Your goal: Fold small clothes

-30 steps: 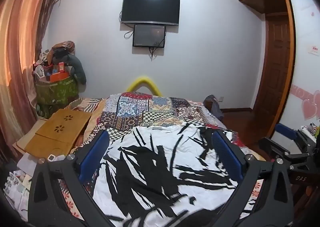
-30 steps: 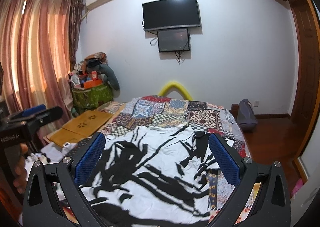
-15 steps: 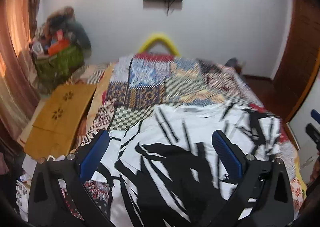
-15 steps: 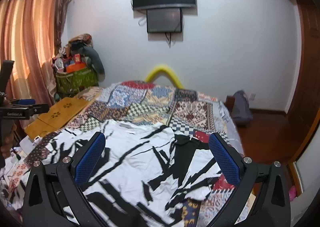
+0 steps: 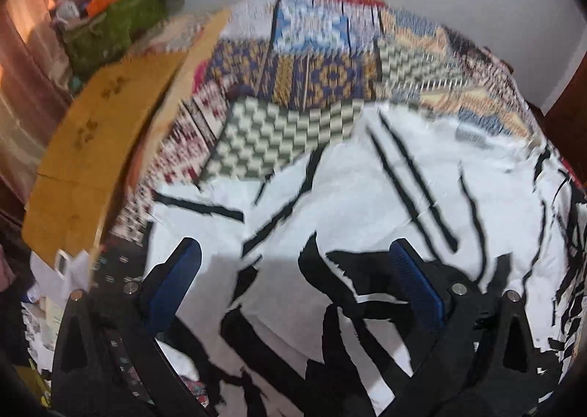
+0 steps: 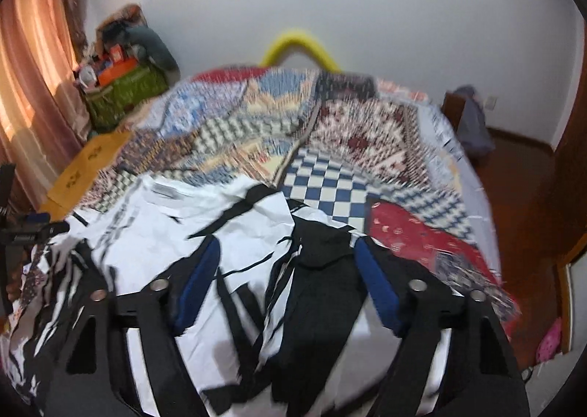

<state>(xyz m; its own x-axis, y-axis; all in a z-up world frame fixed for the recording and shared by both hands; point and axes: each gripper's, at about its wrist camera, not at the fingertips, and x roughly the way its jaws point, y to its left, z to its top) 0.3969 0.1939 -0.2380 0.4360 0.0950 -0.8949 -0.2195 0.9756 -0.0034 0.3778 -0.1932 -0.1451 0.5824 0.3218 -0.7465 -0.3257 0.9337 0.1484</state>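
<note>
I hold my left tongs (image 5: 291,266) low over the white and black shirt (image 5: 367,196). The two blue pads (image 5: 172,285) are wide apart and nothing is between them but the cloth lying below. My right tongs (image 6: 288,274) are low over the same shirt (image 6: 234,229), near a dark part of it. Those pads are apart too, a bit closer together than the left ones, and they hold nothing yet.

The shirt lies spread out on the bed, on top of the patchwork quilt (image 5: 323,61). It is not folded at all. It has bumps and wrinkles, and one edge near the right tongs looks turned over.

I think my next job is to pinch an edge on each side. Here is what could go wrong. The quilt is soft and sits right under the shirt, so I could pinch the quilt along with the shirt and lift both. I could also grab only one layer of the shirt, and then the fold would come out crooked. The pictures are blurry, so I cannot see the edges well. If my two tongs pinch at uneven spots, the shirt could twist or slip off to the floor (image 6: 521,196)
</note>
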